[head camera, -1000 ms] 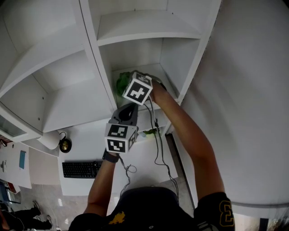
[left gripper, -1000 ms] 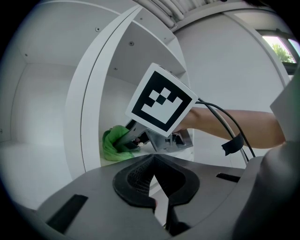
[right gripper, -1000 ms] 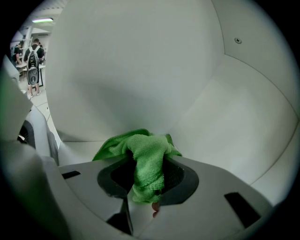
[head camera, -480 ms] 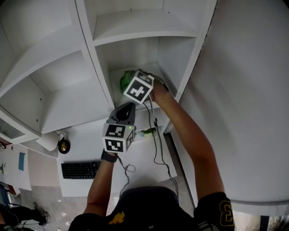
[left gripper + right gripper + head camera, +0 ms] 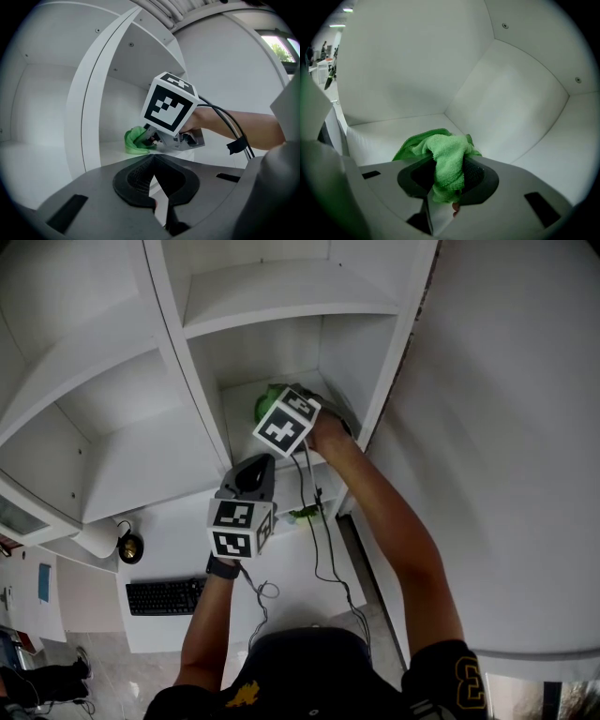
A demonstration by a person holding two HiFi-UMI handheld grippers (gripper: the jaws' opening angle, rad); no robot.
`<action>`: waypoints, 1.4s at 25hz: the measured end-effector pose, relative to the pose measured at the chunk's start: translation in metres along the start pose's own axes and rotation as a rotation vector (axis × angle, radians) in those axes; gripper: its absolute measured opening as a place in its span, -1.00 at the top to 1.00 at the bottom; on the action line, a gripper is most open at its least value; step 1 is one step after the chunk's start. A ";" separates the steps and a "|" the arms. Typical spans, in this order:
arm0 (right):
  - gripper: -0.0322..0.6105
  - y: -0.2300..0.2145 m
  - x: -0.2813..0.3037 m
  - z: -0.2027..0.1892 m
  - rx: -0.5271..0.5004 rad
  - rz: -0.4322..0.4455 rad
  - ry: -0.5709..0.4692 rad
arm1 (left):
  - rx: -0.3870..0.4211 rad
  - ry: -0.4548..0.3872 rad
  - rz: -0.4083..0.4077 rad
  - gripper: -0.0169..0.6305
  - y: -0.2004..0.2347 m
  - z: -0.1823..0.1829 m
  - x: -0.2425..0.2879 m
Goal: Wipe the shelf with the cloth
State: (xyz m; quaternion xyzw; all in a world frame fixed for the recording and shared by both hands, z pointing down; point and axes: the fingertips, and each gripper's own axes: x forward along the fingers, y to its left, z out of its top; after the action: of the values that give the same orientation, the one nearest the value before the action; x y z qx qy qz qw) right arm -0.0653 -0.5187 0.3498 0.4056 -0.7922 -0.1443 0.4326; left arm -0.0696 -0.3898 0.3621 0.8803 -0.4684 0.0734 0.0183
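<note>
A green cloth [image 5: 445, 152] is bunched between the jaws of my right gripper [image 5: 447, 177], which is shut on it. The cloth rests on the floor of the white shelf compartment [image 5: 384, 125], close to its back corner. In the head view the right gripper's marker cube [image 5: 286, 423] hides most of the cloth [image 5: 268, 399]. My left gripper [image 5: 255, 471] hangs below and in front of the shelf [image 5: 239, 392], shut and holding nothing. In the left gripper view its jaws [image 5: 152, 159] point at the right gripper [image 5: 157, 139] and the cloth [image 5: 135, 140].
A white upright divider [image 5: 187, 381] bounds the compartment on the left, and a side panel [image 5: 389, 362] bounds it on the right. Below stands a white desk [image 5: 173, 531] with a black keyboard [image 5: 167, 594], a small round object [image 5: 130, 545] and a green item [image 5: 305, 514]. Cables [image 5: 319, 540] trail from the grippers.
My right gripper has slid the cloth to the right along the shelf floor, away from the divider. The left gripper has stayed almost in place.
</note>
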 end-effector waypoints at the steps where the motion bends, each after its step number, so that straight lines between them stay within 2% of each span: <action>1: 0.54 -0.002 0.000 -0.002 0.012 -0.002 0.006 | -0.001 0.001 -0.001 0.90 0.000 0.000 0.000; 9: 0.54 -0.015 -0.004 -0.019 0.114 -0.049 0.036 | 0.003 -0.002 -0.002 0.90 0.000 -0.001 0.000; 19: 0.54 -0.033 -0.009 -0.044 0.241 -0.153 0.167 | 0.006 -0.004 -0.008 0.90 0.000 -0.001 0.000; 27: 0.54 -0.040 -0.016 -0.058 0.307 -0.161 0.178 | 0.010 -0.009 -0.008 0.90 0.000 0.000 -0.001; 31: 0.54 -0.042 -0.017 -0.058 0.340 -0.170 0.148 | 0.005 -0.006 -0.006 0.90 0.001 0.000 0.000; 35: 0.54 -0.042 -0.018 -0.055 0.305 -0.170 0.134 | 0.008 -0.010 -0.001 0.90 -0.001 -0.001 0.001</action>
State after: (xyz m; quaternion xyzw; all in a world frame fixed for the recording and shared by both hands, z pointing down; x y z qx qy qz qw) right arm 0.0058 -0.5247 0.3477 0.5406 -0.7372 -0.0311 0.4041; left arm -0.0684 -0.3899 0.3634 0.8809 -0.4678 0.0709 0.0122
